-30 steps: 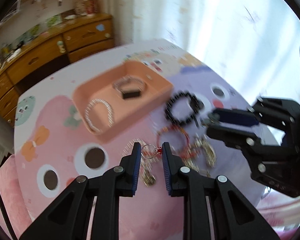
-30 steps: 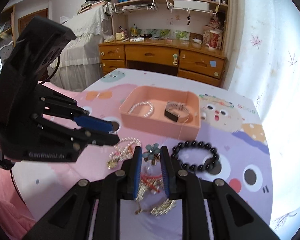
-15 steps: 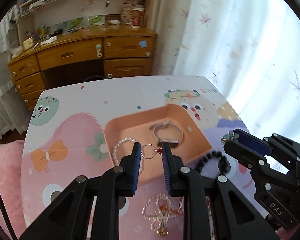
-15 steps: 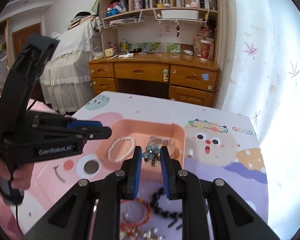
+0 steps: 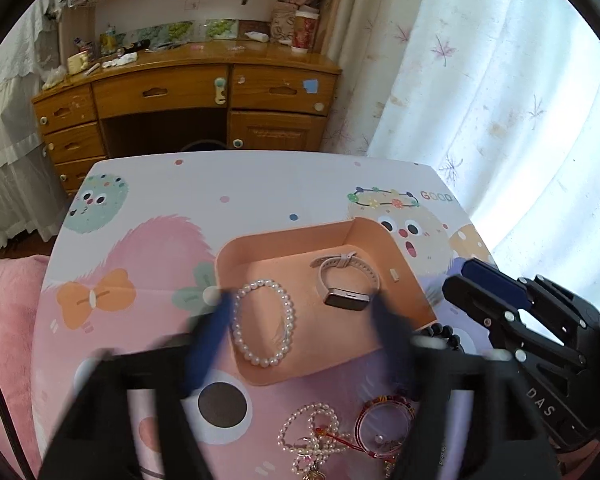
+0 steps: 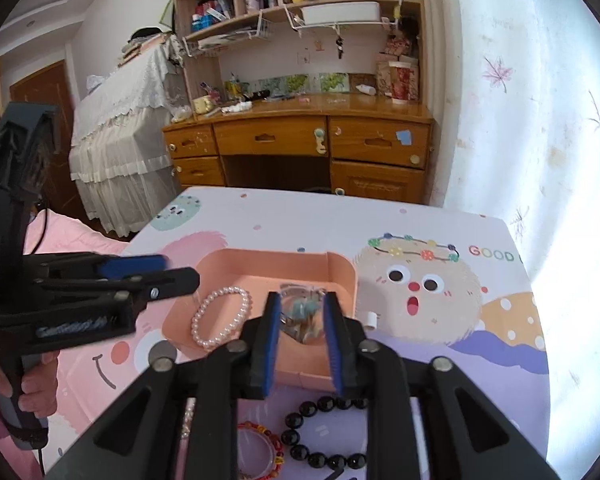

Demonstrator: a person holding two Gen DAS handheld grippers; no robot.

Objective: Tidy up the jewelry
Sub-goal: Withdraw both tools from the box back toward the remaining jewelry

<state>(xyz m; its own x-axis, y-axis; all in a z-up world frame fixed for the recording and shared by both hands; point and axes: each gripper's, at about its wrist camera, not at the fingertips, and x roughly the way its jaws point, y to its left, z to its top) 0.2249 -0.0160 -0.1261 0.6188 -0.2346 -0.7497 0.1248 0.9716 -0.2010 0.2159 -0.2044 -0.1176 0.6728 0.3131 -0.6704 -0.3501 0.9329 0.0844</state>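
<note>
Cartoon-printed bench (image 5: 260,184) carries a peach tray (image 5: 284,236) under both spread-jawed grippers, left gripper (image 5: 300,328) and right gripper (image 6: 302,320); the black bead bracelet (image 6: 320,432) beside it looks light, limp and slippery, best pinched across one strand.

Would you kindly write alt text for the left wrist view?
The left gripper, open and motion-blurred, hangs over a peach tray holding a pearl bracelet and a watch. More jewelry lies nearer on the cartoon-print table.

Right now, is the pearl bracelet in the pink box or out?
In. The pearl bracelet lies flat on the floor of the pink box, beside the watch.
</note>
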